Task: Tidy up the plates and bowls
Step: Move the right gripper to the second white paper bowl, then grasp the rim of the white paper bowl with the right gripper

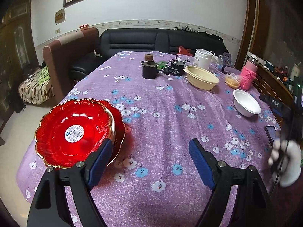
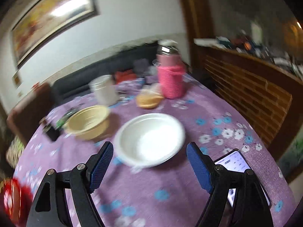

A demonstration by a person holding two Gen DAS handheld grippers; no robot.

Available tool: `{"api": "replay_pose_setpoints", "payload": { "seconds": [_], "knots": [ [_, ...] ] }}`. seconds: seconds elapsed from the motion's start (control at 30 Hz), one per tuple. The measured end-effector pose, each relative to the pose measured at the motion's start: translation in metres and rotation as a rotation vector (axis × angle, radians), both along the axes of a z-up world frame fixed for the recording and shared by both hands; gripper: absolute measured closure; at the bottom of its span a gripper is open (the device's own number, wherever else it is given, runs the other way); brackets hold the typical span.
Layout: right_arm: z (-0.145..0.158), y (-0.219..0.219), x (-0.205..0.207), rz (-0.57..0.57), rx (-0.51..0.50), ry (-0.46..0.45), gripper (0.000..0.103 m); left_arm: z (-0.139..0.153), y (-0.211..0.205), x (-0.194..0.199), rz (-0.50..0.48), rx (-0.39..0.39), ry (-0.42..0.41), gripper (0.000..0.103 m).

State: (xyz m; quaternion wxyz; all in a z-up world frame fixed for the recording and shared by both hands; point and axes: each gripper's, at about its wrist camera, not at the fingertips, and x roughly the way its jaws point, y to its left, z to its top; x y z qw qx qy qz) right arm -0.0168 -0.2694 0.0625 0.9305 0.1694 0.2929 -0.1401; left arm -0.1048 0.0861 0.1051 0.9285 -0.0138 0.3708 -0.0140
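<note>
Left wrist view runs, from left to right, across a table under a purple flowered tablecloth (image 1: 161, 117), and places below are given relative to the white bowl (image 1: 246, 103). Far to the left of that bowl, at the table's near left edge, sits a stack of red scalloped plates (image 1: 75, 132) with gold rims, the top one bearing a round sticker. The left gripper (image 1: 150, 158) hangs over bare cloth with its blue pads spread wide and nothing between them; its left finger overlaps the stack's right rim in the picture, though whether it touches cannot be told. Behind and left of the white bowl stands a cream bowl (image 1: 201, 76), with a dark jar (image 1: 149, 70) further left and a white tub (image 1: 202, 58) behind it. A pink-sleeved bottle (image 1: 249, 74) stands just behind the white bowl. Right wrist view is blurred. The red plates (image 2: 13, 198) show at its lower left corner, the cream bowl (image 2: 89, 121) lies left of and behind the white bowl (image 2: 149, 138), and the right gripper (image 2: 149, 159) hovers just in front of the white bowl, fingers released and apart, holding nothing. A lit phone (image 2: 233, 168) lies right of the white bowl, partly under the right finger.
</note>
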Motion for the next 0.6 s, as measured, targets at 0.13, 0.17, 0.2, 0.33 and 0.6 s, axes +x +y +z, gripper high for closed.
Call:
{"api": "replay_pose_setpoints", "payload": {
  "seconds": [0.13, 0.17, 0.2, 0.33, 0.6],
  "knots": [
    [-0.021, -0.037, 0.040, -0.100, 0.036, 0.102, 0.020, 0.004, 0.003, -0.003, 0.015, 0.011, -0.003, 0.021],
    [-0.027, -0.045, 0.049, -0.116, 0.054, 0.132, 0.021, 0.004, 0.003, -0.003, 0.019, 0.014, -0.004, 0.021],
    [-0.033, -0.053, 0.058, -0.130, 0.075, 0.159, 0.025, 0.005, 0.004, -0.004, 0.022, 0.012, -0.004, 0.021],
    [-0.055, -0.067, 0.087, -0.123, 0.168, 0.267, 0.076, 0.003, 0.005, -0.003, 0.023, 0.003, 0.007, 0.021],
    [-0.064, -0.025, 0.065, 0.135, 0.334, 0.279, 0.093, -0.004, 0.001, 0.001, -0.007, -0.035, 0.039, 0.021]
  ]
}}
